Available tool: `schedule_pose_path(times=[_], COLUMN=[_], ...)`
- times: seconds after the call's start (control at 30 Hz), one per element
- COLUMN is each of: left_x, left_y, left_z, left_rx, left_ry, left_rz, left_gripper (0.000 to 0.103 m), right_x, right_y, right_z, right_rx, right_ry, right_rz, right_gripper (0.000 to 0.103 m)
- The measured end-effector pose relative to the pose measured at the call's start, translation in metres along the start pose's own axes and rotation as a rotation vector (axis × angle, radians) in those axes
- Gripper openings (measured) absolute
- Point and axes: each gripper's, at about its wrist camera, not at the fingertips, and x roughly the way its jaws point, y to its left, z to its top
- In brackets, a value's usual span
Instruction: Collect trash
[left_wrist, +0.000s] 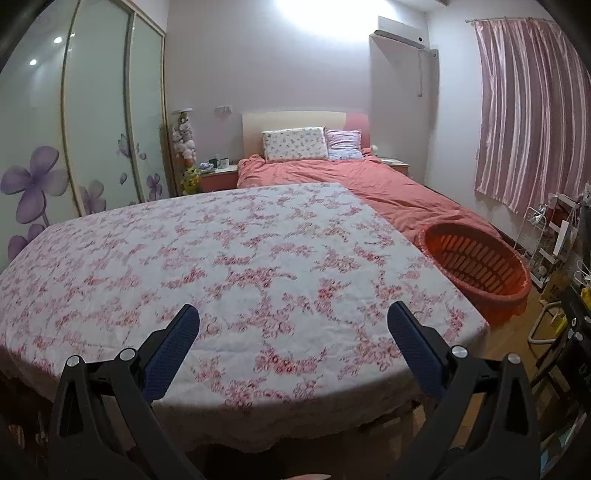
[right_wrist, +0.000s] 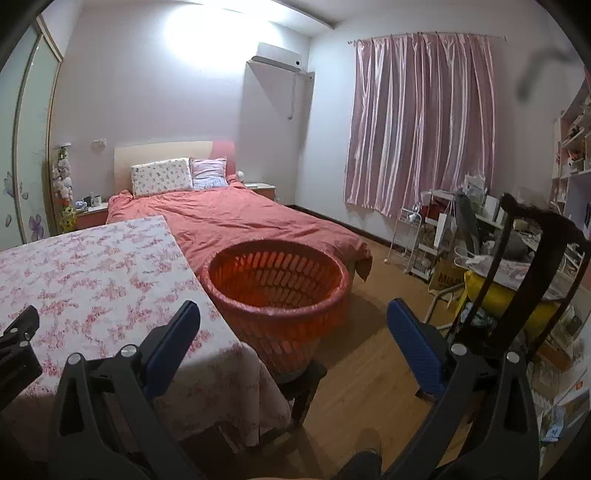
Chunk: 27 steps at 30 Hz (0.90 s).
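Observation:
An orange slatted basket (right_wrist: 279, 284) stands on a dark stool beside the table's right edge, and its inside looks empty; in the left wrist view the basket (left_wrist: 476, 264) sits at the right. My left gripper (left_wrist: 293, 314) hovers open over the near part of the floral tablecloth (left_wrist: 236, 254) with nothing between its blue pads. My right gripper (right_wrist: 293, 314) is open too, held above the table corner and the basket's near rim. The left gripper's black tip (right_wrist: 18, 332) shows at the left edge of the right wrist view. No trash is visible on the cloth.
A bed with a red cover (right_wrist: 236, 221) lies behind the table. A dark chair back (right_wrist: 535, 258) and cluttered racks (right_wrist: 443, 240) crowd the right side. Wooden floor (right_wrist: 369, 362) stretches between basket and chair. A wardrobe with purple flowers (left_wrist: 74, 147) lines the left wall.

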Motion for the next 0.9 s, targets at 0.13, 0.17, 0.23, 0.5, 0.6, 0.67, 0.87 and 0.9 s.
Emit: schedule_pose_path(times=[0.13,0.17,0.23,0.5,0.6,0.67,0.87,0.9], left_x=[-0.003,-0.003,-0.005,-0.008,-0.01,-0.012,-0.013,-0.012], left_y=[0.003,0.003,0.003,0.003,0.004,0.004,0.007,0.007], left_z=[-0.005,-0.006,-0.008,-0.01,-0.009,-0.008,-0.005,-0.005], left_rx=[-0.007,-0.009,-0.013,-0.023,-0.029,-0.034,-0.051,-0.053], left_ry=[0.008,0.01,0.018,0.026,0.019,0.012,0.004,0.005], left_rz=[0.009,0.01,0.014,0.032,0.04,0.047,0.056,0.056], left_gripper=[0.1,0.1,0.1,0.1,0.1,0.1,0.1,0.1], right_x=[0.002,0.001,-0.001,-0.002,-0.003,-0.005,-0.008,-0.008], right_y=[-0.001,-0.001,0.0,-0.002,-0.004,-0.004,0.001,0.001], right_z=[-0.006,-0.008,-0.009,-0.012,-0.012,-0.011,-0.01,-0.01], right_rx=[0.004,0.002,-0.001,0.005,0.01,0.008,-0.002,-0.004], right_ry=[0.021,0.022,0.019,0.012,0.005,-0.002,-0.02,-0.021], right_rz=[0.008,0.01,0.012,-0.005,-0.01,-0.012,-0.012,-0.011], right_gripper=[0.099,0.099,0.099,0.099,0.099,0.099,0.099,0.099])
